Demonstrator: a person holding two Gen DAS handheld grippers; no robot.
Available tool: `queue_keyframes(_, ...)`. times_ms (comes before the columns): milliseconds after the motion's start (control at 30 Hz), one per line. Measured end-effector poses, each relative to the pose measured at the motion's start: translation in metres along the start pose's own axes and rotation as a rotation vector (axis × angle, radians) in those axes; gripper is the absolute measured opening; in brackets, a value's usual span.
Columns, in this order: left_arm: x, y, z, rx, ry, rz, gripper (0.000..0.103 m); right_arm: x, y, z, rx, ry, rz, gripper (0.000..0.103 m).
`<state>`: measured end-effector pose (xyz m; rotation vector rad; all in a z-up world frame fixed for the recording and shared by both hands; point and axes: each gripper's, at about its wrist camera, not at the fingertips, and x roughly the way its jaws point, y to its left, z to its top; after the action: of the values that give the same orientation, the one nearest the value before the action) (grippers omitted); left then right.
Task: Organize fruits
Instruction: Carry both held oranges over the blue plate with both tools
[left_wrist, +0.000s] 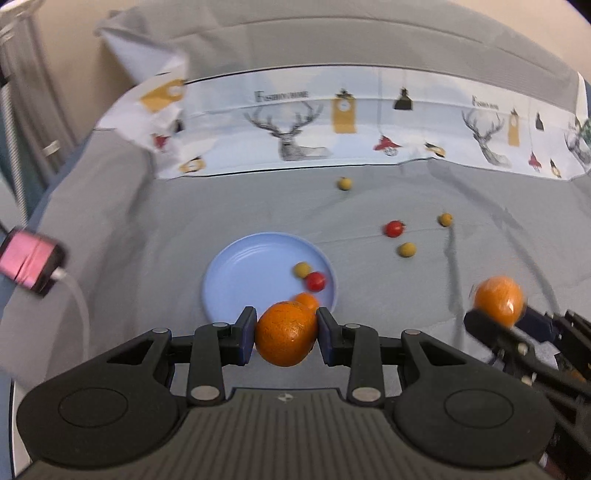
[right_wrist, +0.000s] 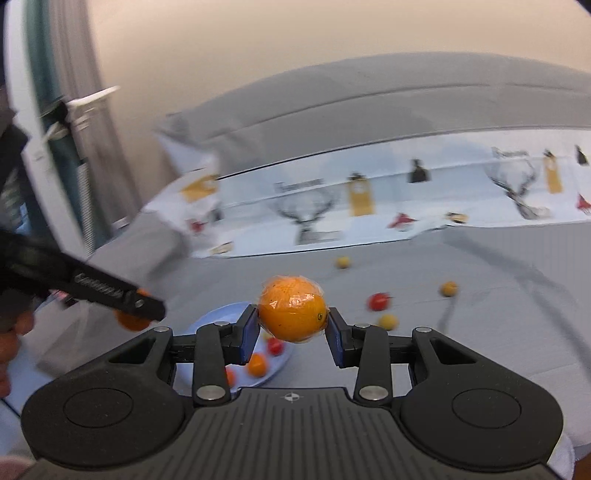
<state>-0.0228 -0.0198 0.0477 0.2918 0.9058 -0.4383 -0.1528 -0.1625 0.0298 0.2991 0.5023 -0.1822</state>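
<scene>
Left gripper clamped on orange, above near rim of blue plate, likely for drop there. Right gripper clamped on wrapped orange, held aside, waiting turn. Small fruits lie on cloth.

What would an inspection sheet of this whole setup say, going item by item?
Surface: grey cloth, wrinkled.
Job's things: blue plate holding small fruits; red tomato and yellow fruits loose on the cloth.
Clutter: pink device at the left edge.
Grippers: left gripper shut on an orange; right gripper shut on a wrapped orange.
Cables: white cable from the pink device.
Surroundings: deer-print sheet, beige wall.
</scene>
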Motion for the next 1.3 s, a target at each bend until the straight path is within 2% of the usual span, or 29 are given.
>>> queue_keyframes(300, -0.043, 0.052, -0.054, -0.106, -0.035, 0.022, 0.038, -0.033, 0.082, -0.029, -0.163, 0.057, 0.107, 0.040)
queue_keyframes(467, -0.058, 0.065, -0.080, -0.140, -0.064, 0.041, 0.038, -0.052, 0.108, -0.034, -0.260, 0.021, 0.113, 0.040)
queue_keyframes(833, -0.061, 0.074, -0.092, -0.168, -0.065, 0.030, 0.038, -0.054, 0.120, -0.036, -0.298, 0.024, 0.119, 0.040)
queue_keyframes(1300, -0.040, 0.080, -0.087, -0.179, -0.027, 0.017, 0.038, -0.037, 0.122, -0.035, -0.294, 0.067, 0.108, 0.040)
